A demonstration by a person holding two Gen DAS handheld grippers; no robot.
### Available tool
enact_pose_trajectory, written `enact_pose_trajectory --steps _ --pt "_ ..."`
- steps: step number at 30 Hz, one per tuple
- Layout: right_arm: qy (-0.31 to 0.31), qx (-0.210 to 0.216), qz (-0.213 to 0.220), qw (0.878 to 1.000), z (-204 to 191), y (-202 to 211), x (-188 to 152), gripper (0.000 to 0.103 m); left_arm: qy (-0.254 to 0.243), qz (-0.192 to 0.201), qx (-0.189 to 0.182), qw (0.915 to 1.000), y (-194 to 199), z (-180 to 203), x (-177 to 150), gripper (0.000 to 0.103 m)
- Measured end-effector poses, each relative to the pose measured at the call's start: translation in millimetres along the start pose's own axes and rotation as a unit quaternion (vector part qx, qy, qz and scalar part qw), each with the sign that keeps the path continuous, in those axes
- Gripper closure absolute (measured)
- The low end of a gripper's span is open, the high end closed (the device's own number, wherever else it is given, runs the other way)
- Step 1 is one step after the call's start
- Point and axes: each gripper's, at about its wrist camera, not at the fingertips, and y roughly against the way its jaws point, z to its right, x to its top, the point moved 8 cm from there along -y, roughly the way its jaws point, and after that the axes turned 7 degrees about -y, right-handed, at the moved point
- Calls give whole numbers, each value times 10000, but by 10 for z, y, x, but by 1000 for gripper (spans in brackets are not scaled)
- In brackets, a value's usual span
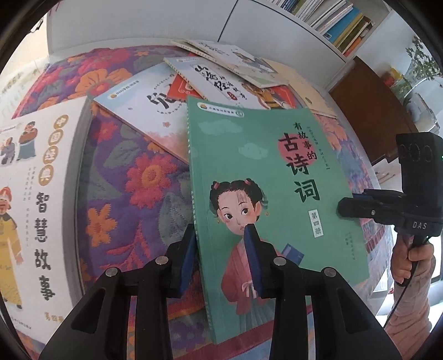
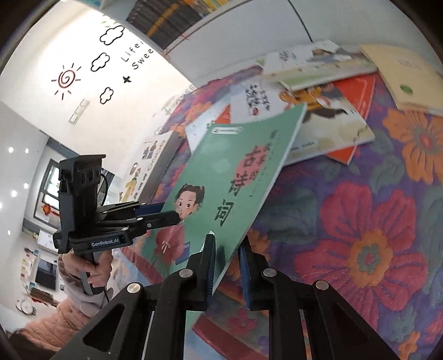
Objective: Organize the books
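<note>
A green book (image 1: 263, 171) with a girl in a red robe on its cover is held tilted above the flowered cloth. My left gripper (image 1: 220, 231) is shut on its spine edge near the bottom, one blue pad on the cover and the other beneath. My right gripper (image 1: 343, 207) is shut on the opposite long edge. In the right wrist view the green book (image 2: 235, 166) slants up and away; my right gripper (image 2: 227, 241) pinches its lower edge, and my left gripper (image 2: 166, 213) clamps it from the left.
Several books lie in a loose overlapping pile (image 1: 216, 74) at the far side of the flowered cloth (image 1: 133, 180). A white storybook (image 1: 33, 193) lies at the left. A bookshelf (image 1: 332, 19) with upright books stands behind. A hand (image 1: 412, 257) holds the right gripper's handle.
</note>
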Motion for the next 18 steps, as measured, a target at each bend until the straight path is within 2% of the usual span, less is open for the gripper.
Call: enact_pose_trajectory --steps 18 --pt "535 -229 291 9979 -478 176 -4 86 -162 366 -49 9992 467 -11 62 72"
